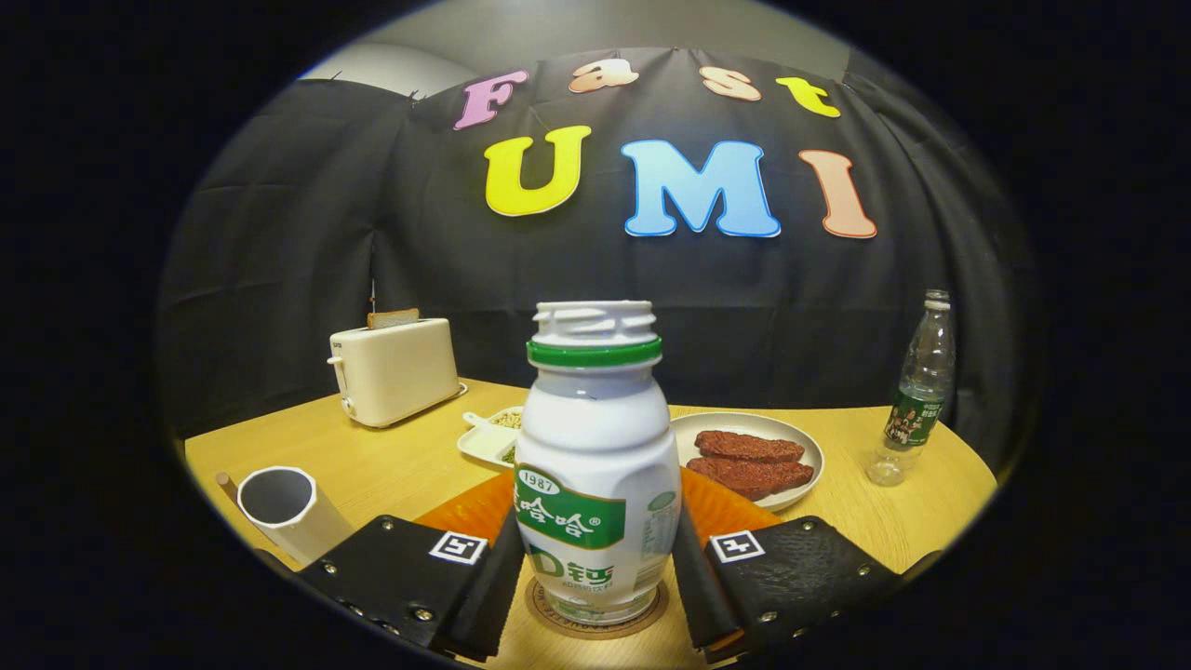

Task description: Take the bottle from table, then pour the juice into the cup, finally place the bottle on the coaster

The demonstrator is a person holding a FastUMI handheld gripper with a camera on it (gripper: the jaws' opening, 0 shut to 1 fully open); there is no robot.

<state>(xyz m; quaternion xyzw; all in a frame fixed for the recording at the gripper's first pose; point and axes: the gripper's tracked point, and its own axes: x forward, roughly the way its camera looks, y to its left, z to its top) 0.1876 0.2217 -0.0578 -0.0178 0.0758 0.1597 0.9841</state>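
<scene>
Bottle (595, 475), white with a green neck band and no cap, stands upright on the round coaster (595, 609) near the table's (391, 465) front edge. From the left: a white cup (284, 507) lies tilted near the table's front-left edge, its open mouth facing up and toward the camera. Farther back, near the left rear edge, a cream toaster (395, 370) holds a slice of bread (393, 318) in its slot. A small white dish (491, 435) sits behind the bottle, and an orange mat (475, 510) shows on either side of it. The gripper (595, 582) has its two black fingers flanking the bottle's lower body, lying against its sides; I cannot tell whether they press on it. Right of the bottle, a white plate (791, 445) carries two brown strips (749, 462). Near the right edge stands a clear plastic bottle (916, 391) with a green label.
</scene>
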